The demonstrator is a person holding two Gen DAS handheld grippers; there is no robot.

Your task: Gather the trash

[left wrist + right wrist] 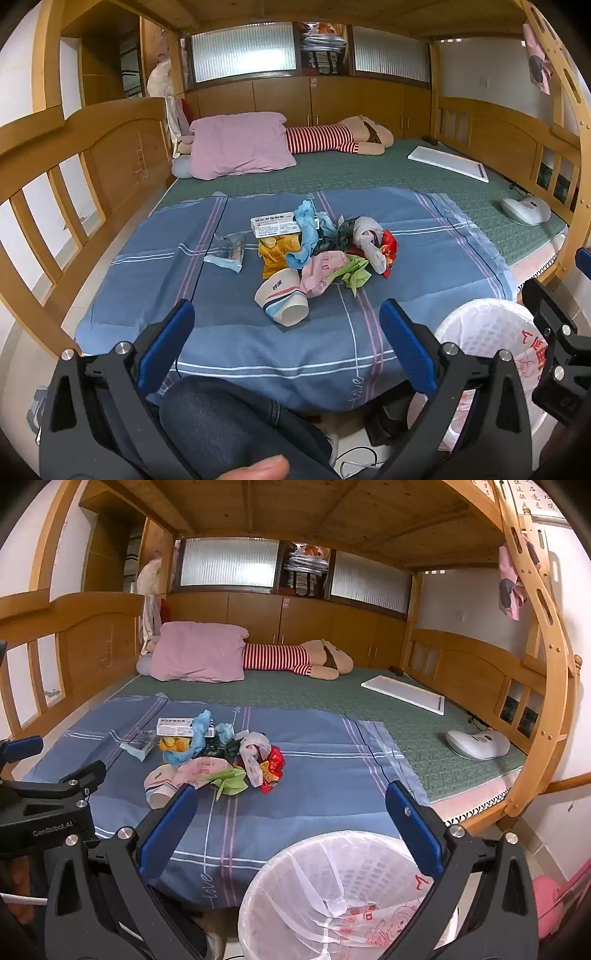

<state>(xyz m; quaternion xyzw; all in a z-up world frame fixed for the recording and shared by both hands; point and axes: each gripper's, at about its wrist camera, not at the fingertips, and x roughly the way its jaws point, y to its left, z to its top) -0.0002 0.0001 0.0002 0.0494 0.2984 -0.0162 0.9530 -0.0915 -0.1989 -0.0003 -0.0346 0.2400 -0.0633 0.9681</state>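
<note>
Because both the left gripper [286, 325] and right gripper [291, 808] hang spread and empty, a careless grab may roll the paper cup [282, 297] off the bed's edge instead of into the lined bin [332, 893].

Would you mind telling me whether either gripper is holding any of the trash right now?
Nothing is held. The left gripper and right gripper are both open and empty, short of the trash pile on the blue sheet.

A blue sheet [258, 343] with white and pink stripes covers a green mattress [369, 170]. The pillow [240, 144] is pink, the plush toy [325, 138] red-and-white striped.
</note>
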